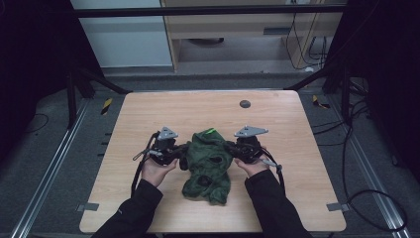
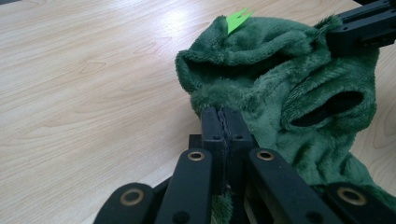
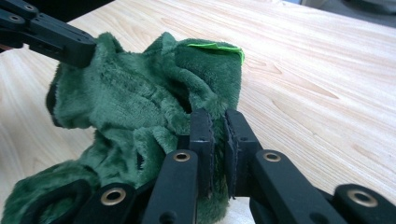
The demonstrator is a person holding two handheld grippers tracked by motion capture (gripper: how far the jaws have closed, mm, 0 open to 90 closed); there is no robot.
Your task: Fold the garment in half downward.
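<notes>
While both hands lift it | left gripper point(image 1: 182, 152) jaws clamped on green plush garment point(image 1: 208, 163) | right gripper point(image 1: 229, 147) jaws pinch its opposite edge | wooden counter point(image 1: 148, 114) beneath

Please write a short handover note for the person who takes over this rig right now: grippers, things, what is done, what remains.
Left gripper: shut on the green fleece garment, at its left edge.
Right gripper: shut on the garment's right edge, fabric between the jaws.
Garment: bunched, upper part held up between both grippers, lower part resting on the wooden table; a bright green tag sits at the top.
Done: both edges gripped.
Left: probably spreading it flat or folding it.
</notes>
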